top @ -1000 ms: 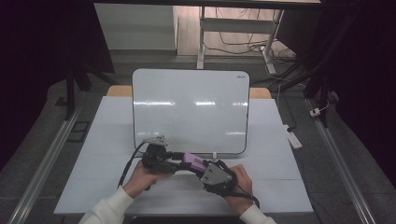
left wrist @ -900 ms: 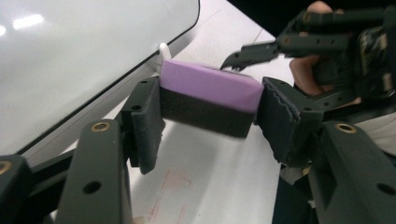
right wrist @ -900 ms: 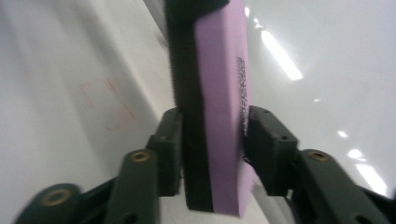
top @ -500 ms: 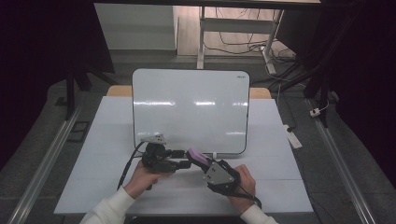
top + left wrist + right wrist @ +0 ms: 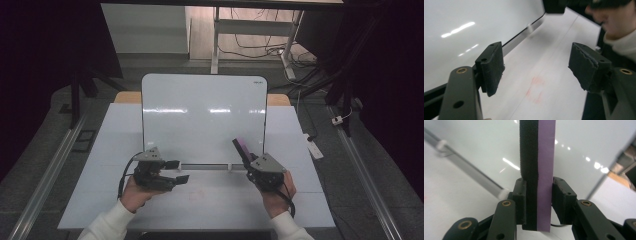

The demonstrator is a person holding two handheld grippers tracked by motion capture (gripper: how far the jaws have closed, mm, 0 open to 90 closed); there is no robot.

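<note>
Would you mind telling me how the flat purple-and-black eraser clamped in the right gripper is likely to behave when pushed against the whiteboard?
The purple-and-black eraser juts straight from the right gripper without drooping, so it is probably fairly stiff. Its black layer looks felt-like, so it may compress slightly and drag rather than slip. The upright white whiteboard leans backward, so a hard push might rock it.

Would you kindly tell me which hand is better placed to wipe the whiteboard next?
Right: its tool already grips the purple eraser beside the whiteboard; the left tool is open and holds nothing.
</note>
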